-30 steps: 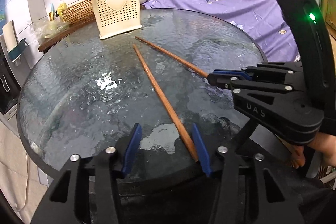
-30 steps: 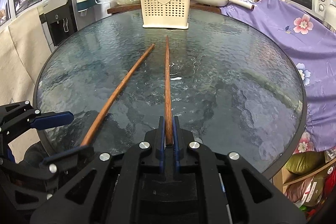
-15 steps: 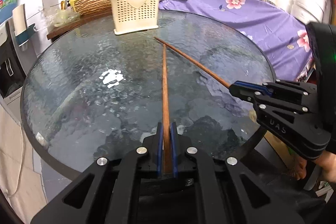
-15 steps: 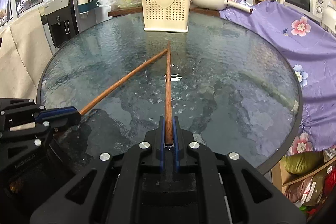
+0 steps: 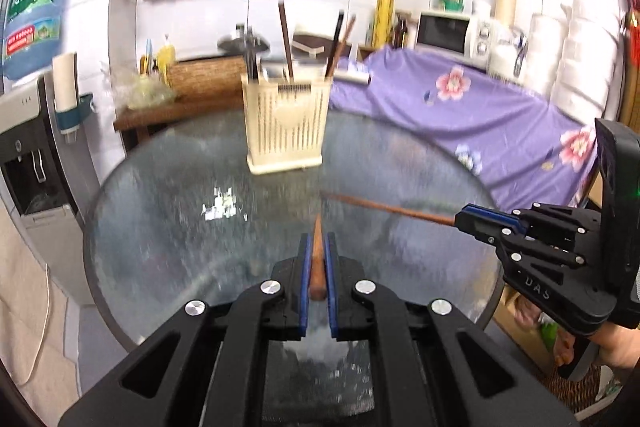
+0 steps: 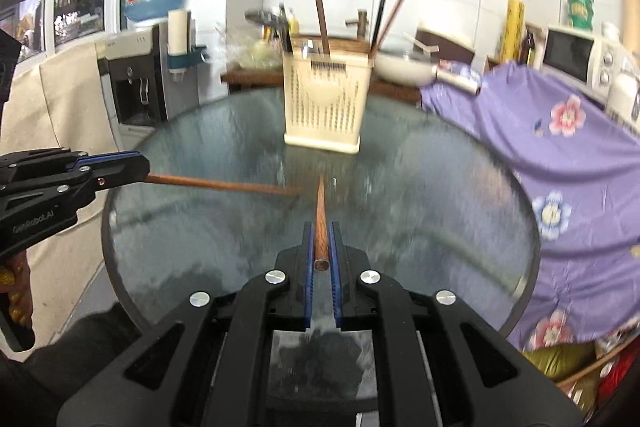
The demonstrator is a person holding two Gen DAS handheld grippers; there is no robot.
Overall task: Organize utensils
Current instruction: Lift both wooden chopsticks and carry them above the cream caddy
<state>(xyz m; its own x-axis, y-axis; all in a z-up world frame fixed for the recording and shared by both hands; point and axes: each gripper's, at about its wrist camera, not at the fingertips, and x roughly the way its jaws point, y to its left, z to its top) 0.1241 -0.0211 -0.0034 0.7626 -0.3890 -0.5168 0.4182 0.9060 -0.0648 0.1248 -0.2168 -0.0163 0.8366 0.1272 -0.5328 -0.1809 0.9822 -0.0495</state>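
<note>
My left gripper is shut on a long brown wooden chopstick, held above the round glass table and pointing at the cream perforated utensil holder. My right gripper is shut on a second wooden chopstick, also lifted and pointing at the holder. Each gripper shows in the other's view: the right one with its chopstick, the left one with its chopstick. The holder has several utensils standing in it.
A purple floral cloth covers furniture to the right, with a microwave behind. A water dispenser stands left. A wok and a wooden side table lie behind the holder.
Both grippers have lifted their chopsticks off the glass and tilted up, so the view now rises to the wall. A second ago the left gripper was open around its chopstick; it has since shut.
</note>
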